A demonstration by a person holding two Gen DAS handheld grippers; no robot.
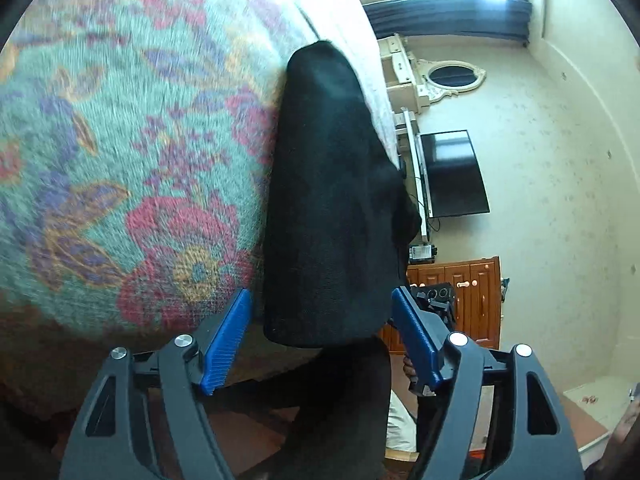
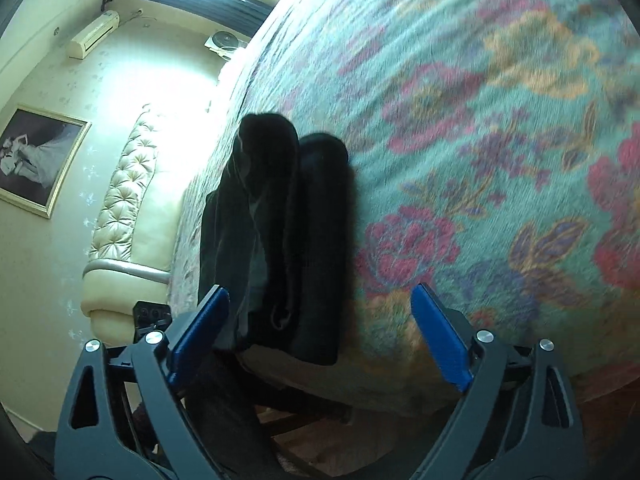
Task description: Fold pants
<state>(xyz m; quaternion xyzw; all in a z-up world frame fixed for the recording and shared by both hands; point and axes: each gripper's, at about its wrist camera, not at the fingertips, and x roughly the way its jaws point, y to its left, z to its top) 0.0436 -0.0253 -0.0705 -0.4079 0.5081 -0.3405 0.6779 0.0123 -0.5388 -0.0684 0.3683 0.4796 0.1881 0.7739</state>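
Note:
Black pants (image 1: 332,208) lie folded into a long narrow stack on a floral bedspread (image 1: 120,140), near the bed's edge. In the right wrist view the pants (image 2: 304,240) show as layered folds, the top layer bunched. My left gripper (image 1: 320,312) is open, its blue pads either side of the pants' near end, holding nothing. My right gripper (image 2: 320,312) is open too, the near end of the pants between its pads, nothing gripped.
The bedspread (image 2: 480,160) covers the whole bed. A TV (image 1: 452,172), a wooden cabinet (image 1: 460,296) and a mirror (image 1: 452,76) stand by the wall. A tufted headboard (image 2: 124,192) and a framed picture (image 2: 36,160) show in the right wrist view.

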